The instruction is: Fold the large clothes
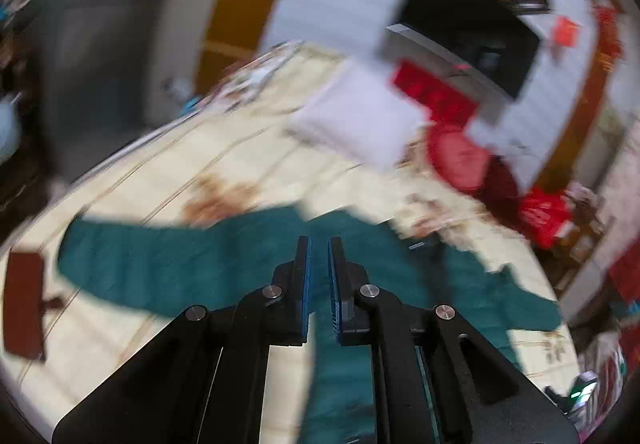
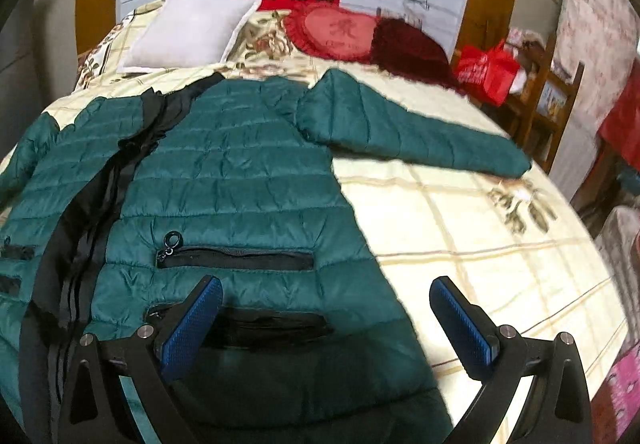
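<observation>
While the teal puffer jacket (image 2: 224,180) lies spread front-up on the bed (image 2: 460,244), we hold both grippers above its lower part and look up its length toward the pillows. Our right gripper (image 2: 326,324) has its jaws spread wide and empty, hovering over the hem on the jacket's right half, with one blue pad over the lower pocket (image 2: 276,324) and the other out over bare bedspread past the jacket's edge. Our left gripper (image 1: 319,284) has its jaws nearly pressed together; teal cloth shows through the narrow gap, but the view is smeared and we cannot tell whether any fabric is pinched or whether it simply lies below. The jacket's long axis runs away from us, hem near and collar toward the white pillow (image 2: 188,32) and red cushion (image 2: 340,30). One sleeve (image 2: 420,136) stretches sideways to the right, well apart from the right jaws and up near the shoulder; the other sleeve (image 1: 132,264) reaches off to the left in the left wrist view. We judge the next fold turns on that right sleeve: it lies ahead and outward of the open right jaws, so the right hand is the nearer one to bring it across the body toward the black zipper strip (image 2: 104,180).
</observation>
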The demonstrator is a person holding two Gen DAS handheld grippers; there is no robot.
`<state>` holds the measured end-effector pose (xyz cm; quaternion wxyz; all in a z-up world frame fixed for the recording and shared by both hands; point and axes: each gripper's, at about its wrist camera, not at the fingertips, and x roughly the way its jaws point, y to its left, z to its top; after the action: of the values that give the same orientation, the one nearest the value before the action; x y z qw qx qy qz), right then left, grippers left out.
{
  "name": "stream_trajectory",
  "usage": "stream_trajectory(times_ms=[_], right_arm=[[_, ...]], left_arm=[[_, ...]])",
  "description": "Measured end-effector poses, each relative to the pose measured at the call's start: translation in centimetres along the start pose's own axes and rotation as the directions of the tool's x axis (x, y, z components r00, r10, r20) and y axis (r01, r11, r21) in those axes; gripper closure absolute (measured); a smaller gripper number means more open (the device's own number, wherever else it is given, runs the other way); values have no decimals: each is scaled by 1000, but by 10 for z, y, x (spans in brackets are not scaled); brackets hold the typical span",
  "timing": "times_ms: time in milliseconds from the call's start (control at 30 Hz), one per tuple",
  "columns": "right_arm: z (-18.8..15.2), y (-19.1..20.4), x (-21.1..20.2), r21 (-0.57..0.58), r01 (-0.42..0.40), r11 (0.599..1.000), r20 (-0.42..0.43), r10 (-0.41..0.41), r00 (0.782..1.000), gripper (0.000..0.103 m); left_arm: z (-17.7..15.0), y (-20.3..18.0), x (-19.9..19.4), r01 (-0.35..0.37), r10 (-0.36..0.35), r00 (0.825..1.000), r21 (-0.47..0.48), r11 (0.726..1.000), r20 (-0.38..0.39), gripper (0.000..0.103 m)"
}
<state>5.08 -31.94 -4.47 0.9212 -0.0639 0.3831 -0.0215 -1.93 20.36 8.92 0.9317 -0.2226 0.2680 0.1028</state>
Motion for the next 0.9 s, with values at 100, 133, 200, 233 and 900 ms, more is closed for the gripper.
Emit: stream_trajectory(times_ms=[100, 133, 200, 233, 900], right_arm=[[1, 6, 3, 8, -25, 1000, -8, 25, 1000, 0], [1, 9, 3, 4, -28, 1000, -7, 28, 1000, 0], [1, 18, 3, -26, -25, 999, -6, 25, 1000, 0], [1, 21, 3, -36, -23, 999, -6, 23, 1000, 0], [-4, 50, 21, -141, 24, 990, -40, -30, 999, 0]], left_arm=[[-31, 75, 6, -136, 133, 991, -121, 983, -33, 44], [-39, 100, 5, -162, 158, 987, -171, 972, -34, 23], [-60, 154, 6, -208, 202, 978, -285, 936, -53, 21], [-67, 172, 11, -226, 213, 974, -323, 919, -75, 21], [-17, 249, 116, -341, 322, 923, -62, 938, -211, 21]])
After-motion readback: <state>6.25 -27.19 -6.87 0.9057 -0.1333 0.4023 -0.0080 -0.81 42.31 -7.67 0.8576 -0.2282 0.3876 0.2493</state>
